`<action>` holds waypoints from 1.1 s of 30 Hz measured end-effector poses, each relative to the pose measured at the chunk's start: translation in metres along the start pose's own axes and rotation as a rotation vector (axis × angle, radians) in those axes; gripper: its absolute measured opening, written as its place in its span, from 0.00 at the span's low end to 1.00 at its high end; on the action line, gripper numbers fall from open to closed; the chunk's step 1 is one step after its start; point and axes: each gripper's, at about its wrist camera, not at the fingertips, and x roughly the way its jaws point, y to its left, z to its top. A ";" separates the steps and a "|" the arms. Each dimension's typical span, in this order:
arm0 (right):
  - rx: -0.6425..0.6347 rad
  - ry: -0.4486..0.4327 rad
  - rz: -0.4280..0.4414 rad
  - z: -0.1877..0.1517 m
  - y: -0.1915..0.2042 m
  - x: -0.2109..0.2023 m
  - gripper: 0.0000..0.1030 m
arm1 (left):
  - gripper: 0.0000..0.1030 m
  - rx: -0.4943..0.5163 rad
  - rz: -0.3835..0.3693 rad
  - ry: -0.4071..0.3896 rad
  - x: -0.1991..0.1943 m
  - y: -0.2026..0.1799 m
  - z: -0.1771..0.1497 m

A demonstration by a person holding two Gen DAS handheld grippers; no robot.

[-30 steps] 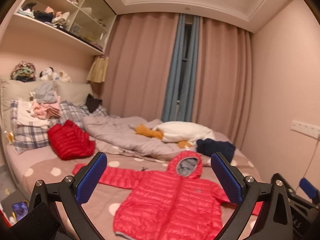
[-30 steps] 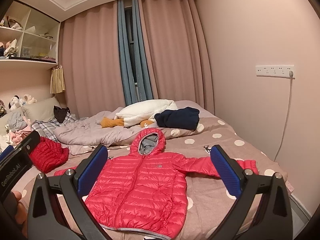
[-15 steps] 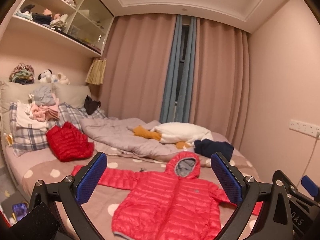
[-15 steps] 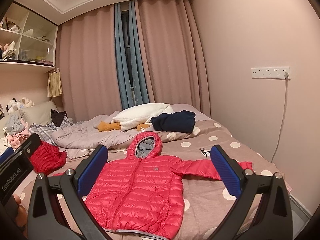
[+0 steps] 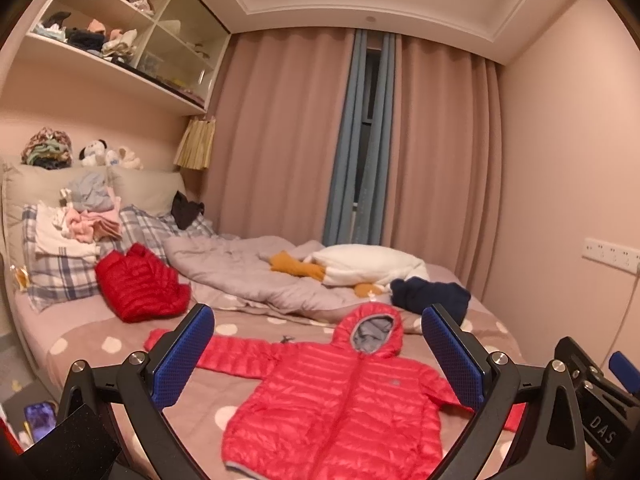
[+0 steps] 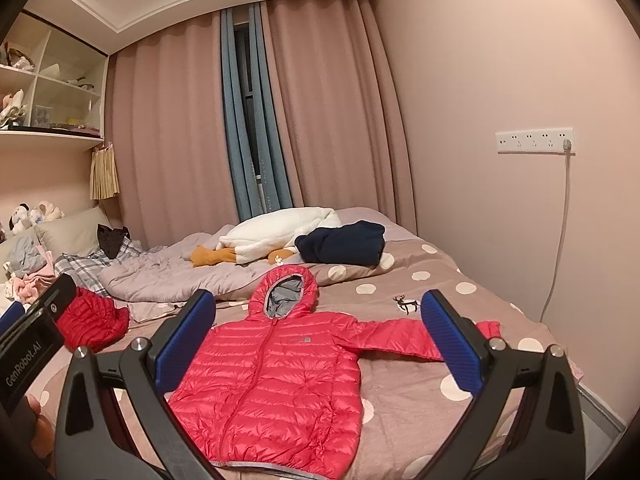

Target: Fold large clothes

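A red hooded puffer jacket (image 5: 340, 404) lies flat, front up, on the polka-dot bedspread (image 5: 100, 344), sleeves spread to both sides, hood toward the far side. It also shows in the right wrist view (image 6: 280, 376). My left gripper (image 5: 316, 356) is open and empty, held above the bed's near edge in front of the jacket. My right gripper (image 6: 316, 344) is open and empty, held likewise above the jacket's near side. Neither touches the jacket.
A second red puffer jacket (image 5: 138, 284) lies crumpled at the left near plaid pillows (image 5: 60, 276). A grey duvet (image 5: 248, 276), a white plush (image 5: 364, 264) and a navy garment (image 6: 340, 244) lie at the far side. The wall (image 6: 520, 240) bounds the bed's right.
Both grippers have pulled back and tilted a little, so the jacket sits slightly lower and more of the room shows. Both stay open. The jacket has not moved.
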 end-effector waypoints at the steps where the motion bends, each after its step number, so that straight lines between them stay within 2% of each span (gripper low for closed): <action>1: 0.001 0.000 -0.001 0.000 -0.001 0.000 1.00 | 1.00 0.002 0.000 0.001 0.000 0.000 0.000; 22: 0.018 -0.007 0.000 0.002 -0.007 -0.006 1.00 | 1.00 -0.010 -0.009 0.010 -0.003 -0.001 0.002; 33: 0.019 -0.003 0.025 0.003 -0.004 -0.006 1.00 | 1.00 0.010 0.012 -0.001 -0.007 -0.005 0.000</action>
